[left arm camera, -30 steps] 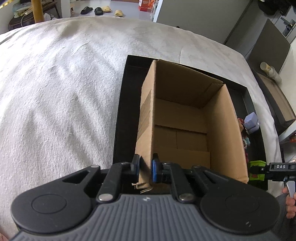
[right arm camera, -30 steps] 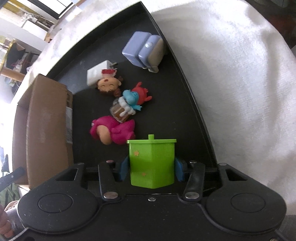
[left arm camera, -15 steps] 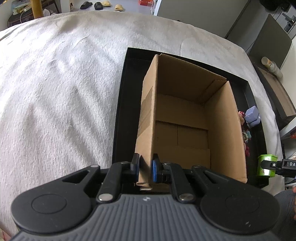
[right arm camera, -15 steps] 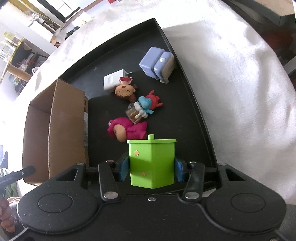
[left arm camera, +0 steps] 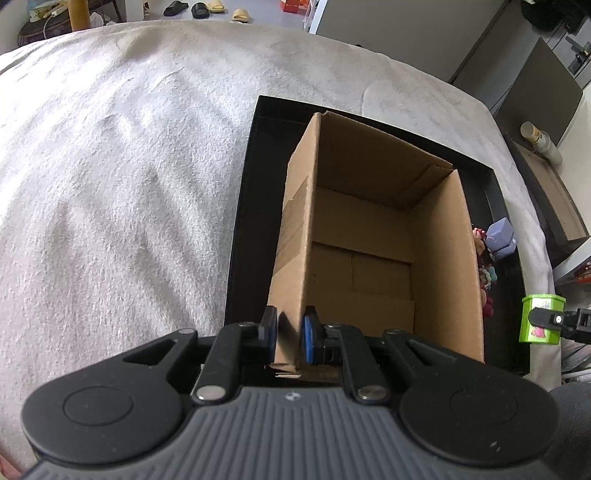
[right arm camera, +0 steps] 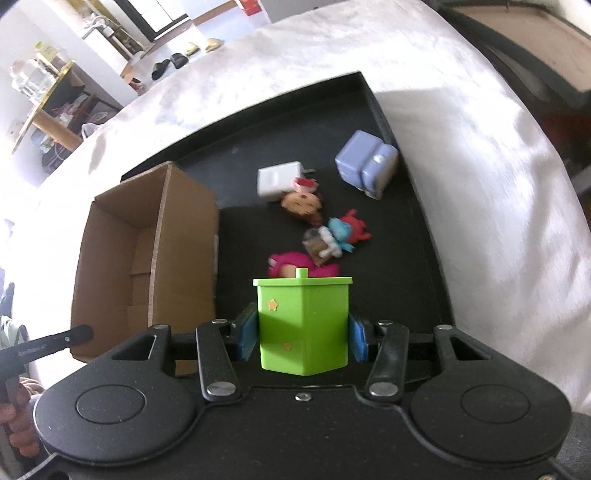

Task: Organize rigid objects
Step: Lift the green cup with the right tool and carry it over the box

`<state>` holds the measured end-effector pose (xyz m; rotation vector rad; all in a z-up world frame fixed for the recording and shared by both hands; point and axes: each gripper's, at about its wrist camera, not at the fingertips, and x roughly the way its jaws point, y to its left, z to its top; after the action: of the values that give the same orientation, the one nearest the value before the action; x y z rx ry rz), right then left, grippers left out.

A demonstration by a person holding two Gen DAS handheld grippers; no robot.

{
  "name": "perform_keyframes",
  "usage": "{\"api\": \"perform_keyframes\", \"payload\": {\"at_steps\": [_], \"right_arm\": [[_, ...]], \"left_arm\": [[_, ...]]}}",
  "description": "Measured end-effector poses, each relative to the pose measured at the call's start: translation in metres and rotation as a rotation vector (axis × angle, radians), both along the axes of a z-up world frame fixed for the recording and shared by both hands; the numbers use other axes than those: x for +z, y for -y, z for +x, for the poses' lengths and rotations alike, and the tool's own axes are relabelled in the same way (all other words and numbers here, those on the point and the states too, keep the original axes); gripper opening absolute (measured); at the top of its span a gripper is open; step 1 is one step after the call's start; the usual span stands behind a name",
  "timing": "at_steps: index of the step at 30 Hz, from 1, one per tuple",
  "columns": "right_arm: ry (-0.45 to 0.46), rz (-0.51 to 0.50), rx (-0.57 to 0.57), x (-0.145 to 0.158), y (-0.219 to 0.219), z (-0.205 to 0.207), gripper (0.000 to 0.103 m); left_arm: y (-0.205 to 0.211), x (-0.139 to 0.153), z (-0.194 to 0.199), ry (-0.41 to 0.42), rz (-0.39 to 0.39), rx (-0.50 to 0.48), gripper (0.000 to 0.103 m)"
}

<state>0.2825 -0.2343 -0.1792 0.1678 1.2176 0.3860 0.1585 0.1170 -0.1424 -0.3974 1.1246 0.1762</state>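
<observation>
An open cardboard box (left arm camera: 373,236) stands in a black tray (left arm camera: 243,206); its inside holds nothing. My left gripper (left arm camera: 290,332) is shut on the box's near left wall corner. My right gripper (right arm camera: 303,334) is shut on a lime-green lidded toy bin (right arm camera: 303,325), held in the air above the tray (right arm camera: 424,258). The same bin (left arm camera: 541,317) shows at the right edge of the left wrist view. Below it on the tray lie a pink figure (right arm camera: 295,264), a blue-and-red figure (right arm camera: 341,232), a doll head (right arm camera: 301,203), a white charger (right arm camera: 275,181) and a lavender block (right arm camera: 365,166).
The tray rests on a white fuzzy blanket (left arm camera: 122,184). The box (right arm camera: 144,251) sits left of the toys in the right wrist view. A dark cabinet and a cup (left arm camera: 539,140) stand beyond the bed's right side. Slippers (left arm camera: 207,7) lie on the far floor.
My right gripper has risen with the green bin, so the toys and tray look smaller and more of the box shows. The left gripper keeps its hold on the box.
</observation>
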Motion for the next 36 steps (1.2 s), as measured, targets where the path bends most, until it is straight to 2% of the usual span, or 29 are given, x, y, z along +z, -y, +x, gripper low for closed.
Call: {"api": "perform_keyframes", "payload": {"at_steps": [14, 27, 32, 36], "right_arm": [[0.079, -0.013, 0.045, 0.029, -0.048, 0.001, 0.048], [0.142, -0.015, 0.141, 0.050, -0.112, 0.005, 0.048], [0.152, -0.030, 0.168, 0.051, -0.137, 0.006, 0.048], [0.158, -0.036, 0.193, 0.051, -0.155, 0.006, 0.048]], "left_arm": [[-0.004, -0.004, 0.000, 0.006, -0.011, 0.016, 0.012], [-0.009, -0.006, -0.002, 0.012, -0.047, 0.014, 0.012], [-0.009, -0.010, 0.000, -0.002, -0.105, -0.022, 0.013], [-0.008, -0.012, -0.001, -0.002, -0.119, -0.037, 0.014]]}}
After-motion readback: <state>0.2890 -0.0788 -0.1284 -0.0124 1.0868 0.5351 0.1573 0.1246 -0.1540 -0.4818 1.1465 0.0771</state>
